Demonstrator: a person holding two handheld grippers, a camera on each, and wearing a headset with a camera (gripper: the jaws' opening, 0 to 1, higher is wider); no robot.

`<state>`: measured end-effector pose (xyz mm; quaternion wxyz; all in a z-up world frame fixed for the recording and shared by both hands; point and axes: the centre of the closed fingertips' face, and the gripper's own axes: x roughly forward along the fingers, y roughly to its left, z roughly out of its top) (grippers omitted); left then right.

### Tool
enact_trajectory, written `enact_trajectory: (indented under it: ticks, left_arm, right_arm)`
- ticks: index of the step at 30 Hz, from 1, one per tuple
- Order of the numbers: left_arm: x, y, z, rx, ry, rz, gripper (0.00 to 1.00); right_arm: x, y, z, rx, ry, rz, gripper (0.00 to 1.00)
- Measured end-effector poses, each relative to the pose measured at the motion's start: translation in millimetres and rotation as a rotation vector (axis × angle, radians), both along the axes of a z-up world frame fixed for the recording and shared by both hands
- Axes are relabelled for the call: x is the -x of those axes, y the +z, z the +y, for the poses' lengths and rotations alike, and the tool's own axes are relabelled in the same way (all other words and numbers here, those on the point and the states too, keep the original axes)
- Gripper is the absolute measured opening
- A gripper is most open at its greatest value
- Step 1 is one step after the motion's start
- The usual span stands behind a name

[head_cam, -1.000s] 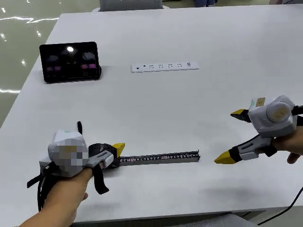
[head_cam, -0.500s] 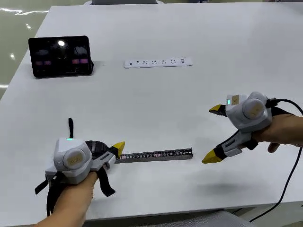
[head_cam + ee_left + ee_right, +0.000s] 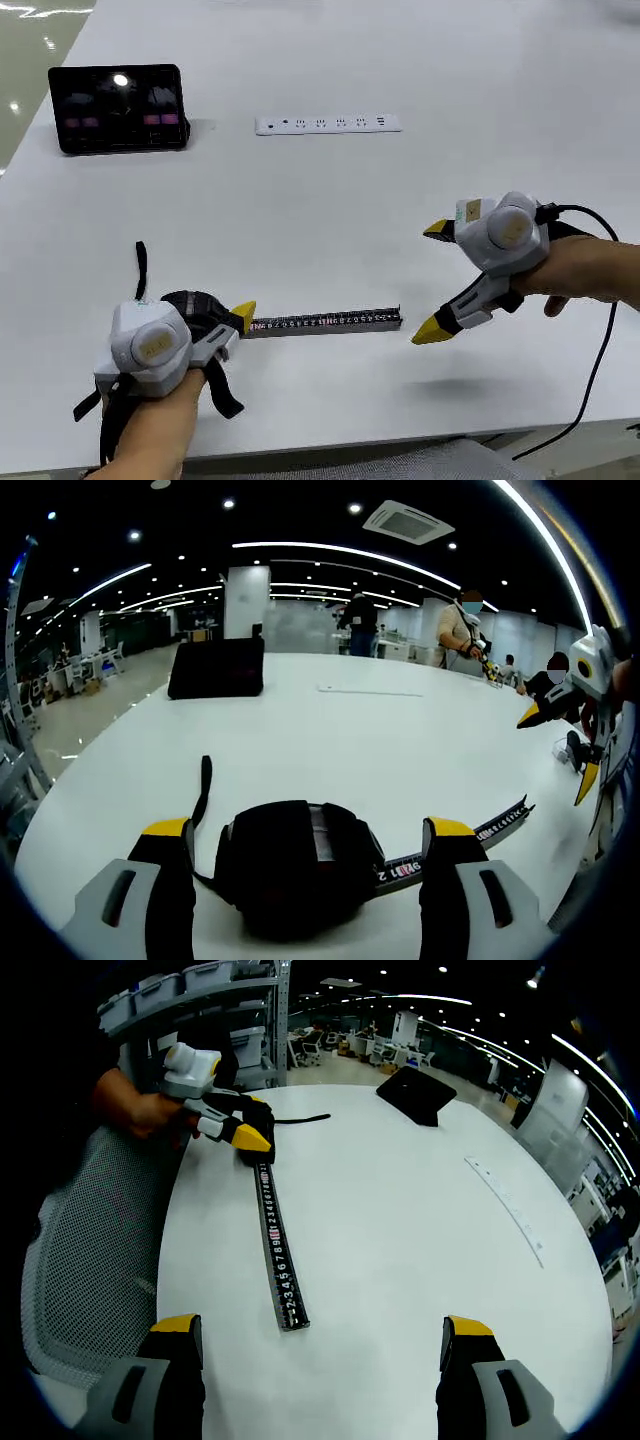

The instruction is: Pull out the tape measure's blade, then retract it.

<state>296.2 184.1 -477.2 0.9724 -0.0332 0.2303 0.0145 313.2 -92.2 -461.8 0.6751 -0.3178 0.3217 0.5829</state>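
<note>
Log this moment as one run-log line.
left gripper: around tape measure, grip unclear | blade: out, on table | right gripper: open, near blade tip

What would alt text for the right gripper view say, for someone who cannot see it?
A tape measure blade lies pulled out on a white table, running from the open right gripper toward the left gripper at the far end. A dark tablet and power strip lie beyond.

We see the black tape measure [image 3: 195, 308] lying on the white table [image 3: 400, 200], its numbered blade [image 3: 325, 321] extended flat and straight, rightward.
</note>
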Motion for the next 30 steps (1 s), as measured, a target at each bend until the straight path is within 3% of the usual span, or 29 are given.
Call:
enact_trajectory:
  ticks: [3, 5, 10, 15, 17, 24, 30]
  left_arm:
    - [0.3, -2.6, -1.4, 0.003, -0.005, 0.023, 0.89]
    - [0.7, -3.5, -0.2, -0.003, -0.006, 0.037, 0.90]
    - [3.0, -6.5, 1.7, 0.032, 0.002, 0.063, 0.92]
    - [3.6, -4.0, 3.1, 0.027, 0.002, 0.057, 0.90]
    - [3.4, -3.1, 2.9, 0.024, -0.002, 0.056, 0.91]
    - [3.7, -0.1, 2.1, 0.013, -0.013, 0.050, 0.90]
    - [4.5, 0.3, 2.5, 0.011, -0.013, 0.051, 0.91]
  right_arm:
    - [1.1, -4.4, 2.4, 0.002, 0.015, 0.010, 0.99]
    - [1.8, -7.7, 2.8, 0.014, 0.033, 0.009, 0.93]
    - [5.1, -22.0, 5.6, 0.040, 0.076, 0.025, 0.88]
    - [11.7, -31.8, 9.4, 0.067, 0.121, 0.045, 0.81]
    - [11.8, -40.2, 6.3, 0.089, 0.146, 0.044, 0.74]
    - [16.5, -47.2, 9.6, 0.121, 0.173, 0.081, 0.51]
    - [18.7, -55.8, 6.3, 0.155, 0.198, 0.086, 0.37]
